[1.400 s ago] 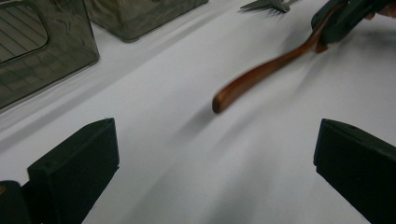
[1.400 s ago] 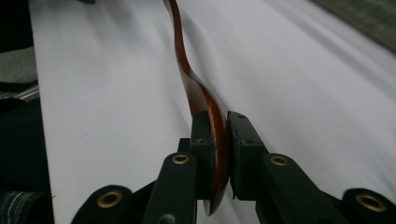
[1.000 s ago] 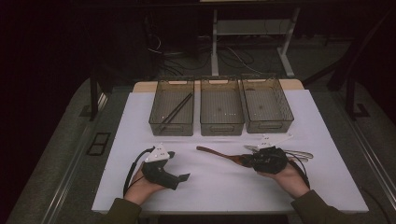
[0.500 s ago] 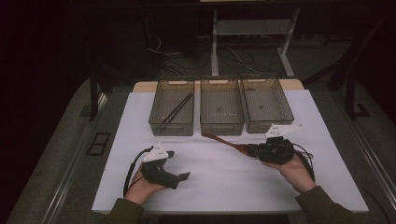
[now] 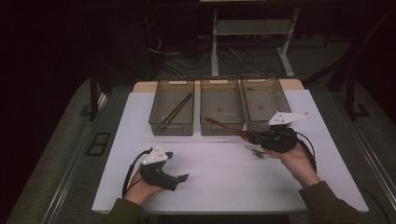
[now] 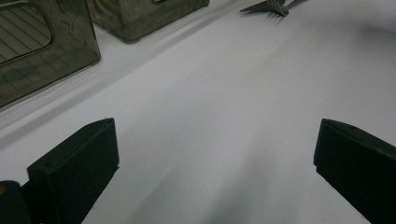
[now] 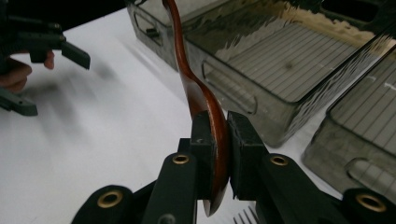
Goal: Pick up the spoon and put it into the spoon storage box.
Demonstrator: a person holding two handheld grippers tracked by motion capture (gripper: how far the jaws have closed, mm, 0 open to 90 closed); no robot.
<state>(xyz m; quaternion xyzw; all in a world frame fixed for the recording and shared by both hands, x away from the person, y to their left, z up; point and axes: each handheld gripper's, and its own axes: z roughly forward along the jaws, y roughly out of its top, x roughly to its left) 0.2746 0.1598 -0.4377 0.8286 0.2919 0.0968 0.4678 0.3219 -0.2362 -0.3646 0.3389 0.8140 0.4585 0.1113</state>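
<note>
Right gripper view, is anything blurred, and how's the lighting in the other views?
Right gripper view: the reddish-brown wooden spoon is sharp, the far hand-held gripper at upper left smeared. High view: the white table top is lit, the room around it dark. Left gripper view: soft grey shadows on the white surface, smoky plastic bins slightly soft.

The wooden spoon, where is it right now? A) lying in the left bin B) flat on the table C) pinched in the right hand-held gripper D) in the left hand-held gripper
C: the right hand-held gripper has its jaws closed on the bowl of the wooden spoon.
</note>
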